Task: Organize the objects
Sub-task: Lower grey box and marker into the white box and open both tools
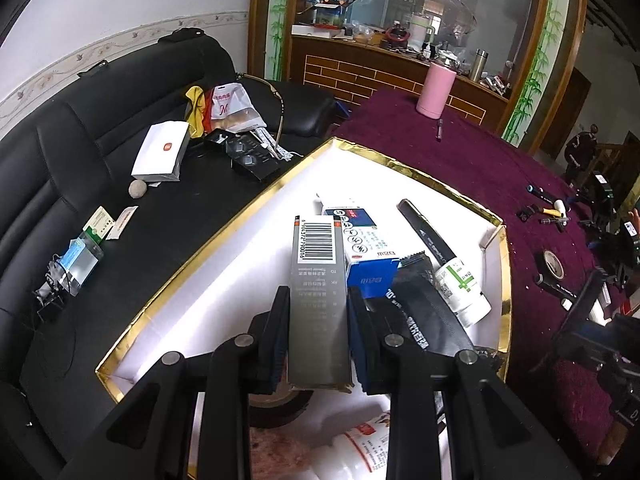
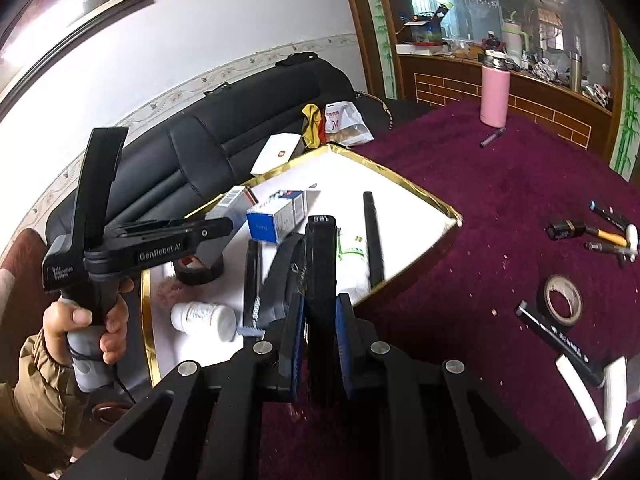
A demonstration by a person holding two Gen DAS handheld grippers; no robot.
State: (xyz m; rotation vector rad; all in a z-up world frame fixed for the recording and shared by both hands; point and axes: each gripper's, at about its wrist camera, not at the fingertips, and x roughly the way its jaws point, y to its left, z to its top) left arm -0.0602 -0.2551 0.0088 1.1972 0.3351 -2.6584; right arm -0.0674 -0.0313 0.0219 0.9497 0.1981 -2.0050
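Note:
My left gripper is shut on a long grey box with a barcode and holds it just above the white, gold-rimmed tray. In the right wrist view, a hand holds the left gripper over the tray's left side. My right gripper is shut on a slim black marker, upright over the tray's near edge. Inside the tray lie a blue-and-white box, a black pen, a white bottle with a green label, a black packet and a black tape roll.
The tray lies on a purple table beside a black sofa strewn with boxes and bags. On the cloth to the right lie a tape roll, several markers and white pens. A pink bottle stands at the far edge.

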